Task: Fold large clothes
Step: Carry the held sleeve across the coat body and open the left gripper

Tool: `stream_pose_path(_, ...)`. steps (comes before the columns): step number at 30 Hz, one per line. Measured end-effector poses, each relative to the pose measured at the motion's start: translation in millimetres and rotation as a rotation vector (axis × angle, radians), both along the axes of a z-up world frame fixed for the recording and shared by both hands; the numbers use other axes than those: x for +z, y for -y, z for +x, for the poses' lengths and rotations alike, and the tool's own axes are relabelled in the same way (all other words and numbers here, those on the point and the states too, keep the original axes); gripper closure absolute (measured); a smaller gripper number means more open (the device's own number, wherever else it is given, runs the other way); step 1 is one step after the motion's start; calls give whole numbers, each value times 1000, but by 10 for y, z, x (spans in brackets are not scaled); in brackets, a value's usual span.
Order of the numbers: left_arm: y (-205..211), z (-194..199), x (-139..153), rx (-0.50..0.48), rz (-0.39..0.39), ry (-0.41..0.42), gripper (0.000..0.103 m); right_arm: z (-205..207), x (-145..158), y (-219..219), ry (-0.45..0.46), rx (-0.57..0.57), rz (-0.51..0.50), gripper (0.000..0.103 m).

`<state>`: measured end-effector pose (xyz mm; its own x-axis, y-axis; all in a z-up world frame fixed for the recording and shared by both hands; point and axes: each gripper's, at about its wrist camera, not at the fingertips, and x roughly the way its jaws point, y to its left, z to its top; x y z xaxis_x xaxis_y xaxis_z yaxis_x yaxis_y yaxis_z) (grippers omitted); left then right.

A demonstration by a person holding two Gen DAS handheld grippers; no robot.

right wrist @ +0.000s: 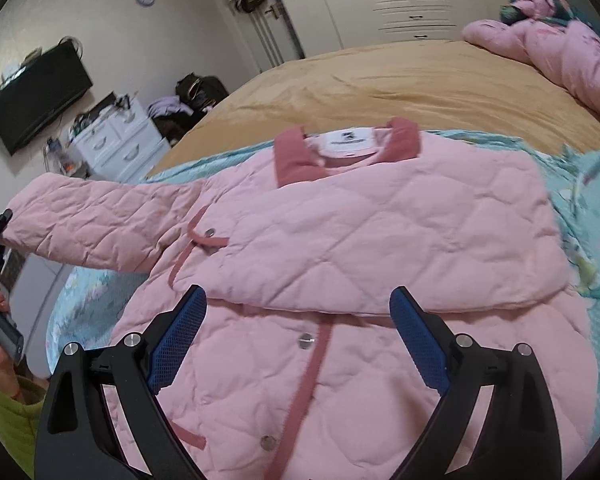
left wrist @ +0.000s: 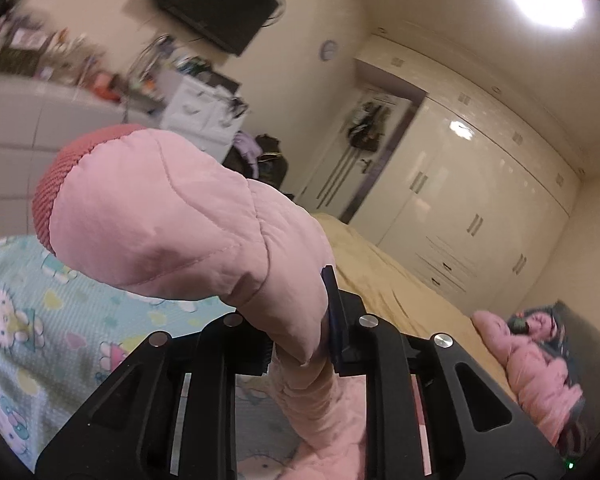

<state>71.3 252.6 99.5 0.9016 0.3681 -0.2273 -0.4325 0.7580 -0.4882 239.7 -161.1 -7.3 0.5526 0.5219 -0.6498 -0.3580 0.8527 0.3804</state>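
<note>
Two grippers work on one pink quilted jacket (right wrist: 340,240) that lies spread on a light blue cartoon-print blanket (right wrist: 592,208), itself laid over the near part of a bed with a tan cover (right wrist: 380,76). The left gripper (left wrist: 300,344) is clamped tight on the jacket's sleeve (left wrist: 172,216), its jaws nearly closed with the padded fabric bunched between them; the ribbed, darker pink cuff (left wrist: 48,196) sticks up and forward beyond the jaws. In the right wrist view that same sleeve stretches out to the left, lifted off the blanket, toward the left gripper at the picture's left edge. The right gripper (right wrist: 298,332) hovers over the jacket's front with its jaws wide apart and nothing between its blue pads (right wrist: 176,336). The jacket's right side is folded across its chest, and the dark pink collar (right wrist: 292,156) lies at the far end. A second pink garment (right wrist: 556,52) sits heaped at the far right of the bed.
</note>
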Motion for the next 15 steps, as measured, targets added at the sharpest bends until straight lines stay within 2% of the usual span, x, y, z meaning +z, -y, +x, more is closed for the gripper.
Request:
stream_pose_path(8,474,176,230,-68,98,-24,91,-67,61,341,6,-35,67,11)
stream_pose_path(15,806,349,292,-129,165,-45,91,-124,69,612,3,-67,111,11)
